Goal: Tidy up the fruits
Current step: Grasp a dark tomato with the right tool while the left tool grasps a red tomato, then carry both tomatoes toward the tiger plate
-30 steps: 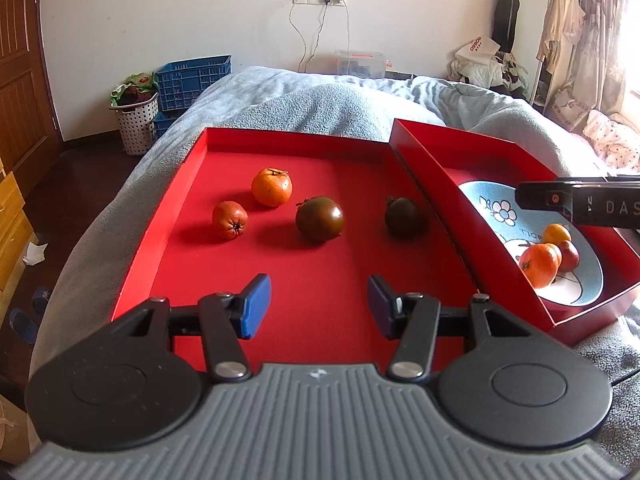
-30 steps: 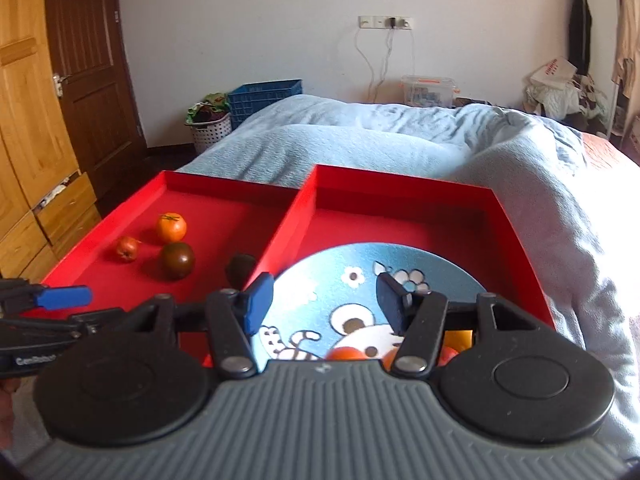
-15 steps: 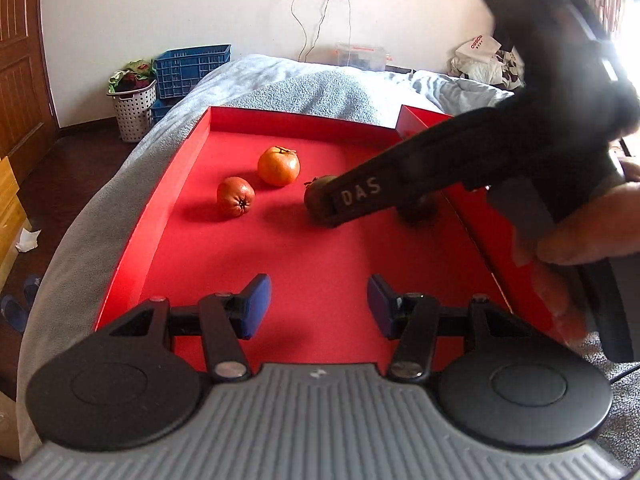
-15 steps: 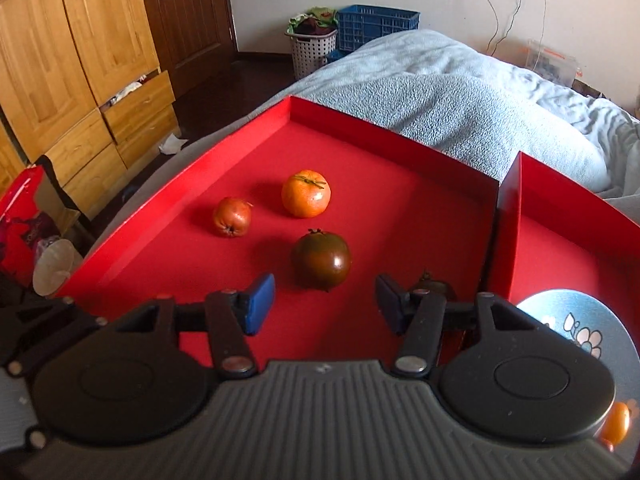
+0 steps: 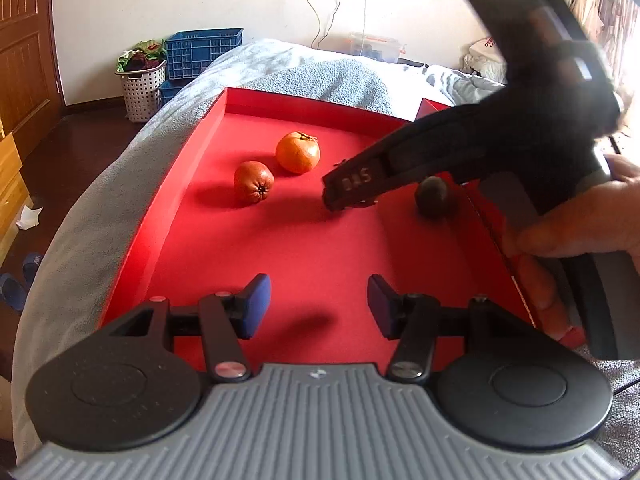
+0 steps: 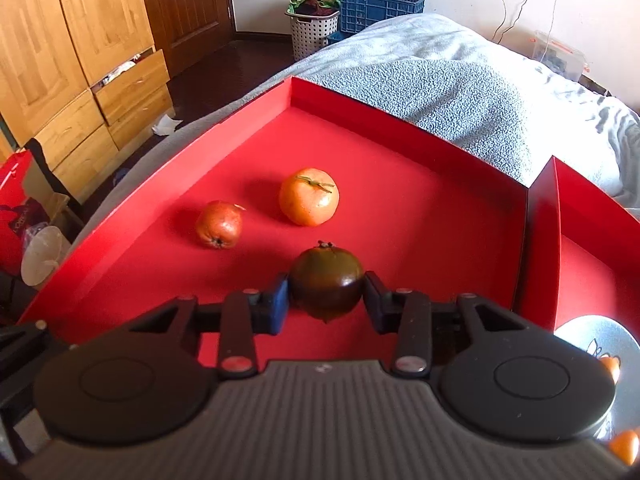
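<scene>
Right hand-held gripper (image 6: 325, 300) pinches the dark tomato (image 6: 326, 284) at its widest part, low in the left red tray (image 6: 400, 132). Smooth, round, likely soft: squeeze gently. Half a second ago the fingers were spread short of it. Left hand-held gripper (image 5: 319, 306) spread, empty.

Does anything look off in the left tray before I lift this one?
Nothing stands out. The right gripper brackets the dark tomato, its pads at or near the sides. The orange, the red fruit and the other dark fruit sit intact and apart on the red tray; nothing is spilled.
</scene>
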`<state>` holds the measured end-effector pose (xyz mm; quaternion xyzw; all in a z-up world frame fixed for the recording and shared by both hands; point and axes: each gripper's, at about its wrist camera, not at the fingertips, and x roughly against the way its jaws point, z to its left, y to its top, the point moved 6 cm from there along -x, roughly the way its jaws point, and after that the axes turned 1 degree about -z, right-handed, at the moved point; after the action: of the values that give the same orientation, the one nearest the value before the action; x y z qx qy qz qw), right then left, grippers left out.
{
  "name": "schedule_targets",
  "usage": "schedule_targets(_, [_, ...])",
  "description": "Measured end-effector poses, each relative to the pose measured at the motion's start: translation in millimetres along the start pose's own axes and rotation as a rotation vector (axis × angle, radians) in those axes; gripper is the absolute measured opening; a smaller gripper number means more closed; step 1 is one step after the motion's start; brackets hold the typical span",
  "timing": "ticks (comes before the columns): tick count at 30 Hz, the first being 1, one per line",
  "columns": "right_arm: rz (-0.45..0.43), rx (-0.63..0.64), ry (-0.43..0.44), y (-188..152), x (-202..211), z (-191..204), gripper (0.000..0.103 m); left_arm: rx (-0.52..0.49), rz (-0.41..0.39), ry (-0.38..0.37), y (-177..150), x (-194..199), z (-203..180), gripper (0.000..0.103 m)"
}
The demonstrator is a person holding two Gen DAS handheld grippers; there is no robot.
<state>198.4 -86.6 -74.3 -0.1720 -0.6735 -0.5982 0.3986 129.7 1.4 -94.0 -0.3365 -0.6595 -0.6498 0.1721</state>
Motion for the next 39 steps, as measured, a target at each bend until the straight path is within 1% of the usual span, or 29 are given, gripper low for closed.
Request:
schedule_targets(3, [-0.093, -0.032, -0.003, -6.1, 38.8, -10.0, 0.042, 0.010, -0.008, 0.023, 5.3, 3.1, 7.1, 0.060])
schedule_targets(6, [-0.183, -0.086, 0.001, -20.6, 82.1, -20.9, 0.043, 0.035, -0.011, 0.040, 16.0, 3.6, 15.6, 0.060])
schedule_targets(9, [-0.226, -0.120, 0.015, -41.5, 112.5, -26.0, 0.043, 0.025, -0.023, 0.057, 33.7, 0.4, 18.6, 0.060])
schedule_targets(11, [-0.228, -0.128, 0.025, -54.8, 123.7, -26.3, 0.043, 0.020, -0.014, 0.071, 45.8, -7.1, 18.6, 0.060])
schedule_targets(13, [-0.227, -0.137, 0.043, -66.5, 130.6, -24.6, 0.043, 0.018, 0.006, 0.076, 59.3, -20.9, 18.6, 0.060])
schedule_targets(14, [-0.225, -0.144, 0.054, -71.1, 133.2, -24.4, 0.043, 0.018, 0.023, 0.095, 63.9, -28.9, 18.1, 0.060])
schedule_targets(18, [-0.227, -0.163, 0.082, -79.6, 137.4, -26.8, 0.043, 0.019, 0.086, 0.147, 69.2, -55.6, 19.8, 0.059])
schedule_targets(20, [-0.237, -0.174, 0.086, -80.6, 138.1, -29.9, 0.043, 0.030, 0.103, 0.159, 67.5, -65.9, 21.3, 0.055])
schedule_targets(24, [-0.264, -0.182, 0.081, -85.4, 143.1, -36.3, 0.043, 0.014, 0.094, 0.193, 67.5, -73.4, 19.4, 0.050])
schedule_targets(26, [-0.270, -0.185, 0.075, -88.1, 144.1, -38.5, 0.043, 0.020, 0.088, 0.204, 67.9, -75.3, 20.5, 0.038])
schedule_targets(28, [-0.275, -0.195, 0.078, -91.3, 145.5, -40.2, 0.043, 0.027, 0.084, 0.211, 68.2, -76.2, 21.4, 0.033])
schedule_targets(32, [-0.284, -0.193, 0.063, -93.8, 149.1, -40.1, 0.043, 0.041, 0.078, 0.216, 67.4, -73.1, 21.8, 0.033])
schedule_targets(34, [-0.288, -0.190, 0.057, -95.3, 151.2, -39.8, 0.043, 0.048, 0.079, 0.207, 66.6, -70.8, 20.8, 0.033])
schedule_targets(39, [-0.289, -0.195, 0.048, -99.3, 153.7, -44.2, 0.043, 0.032, 0.066, 0.209, 69.4, -61.0, 16.9, 0.033])
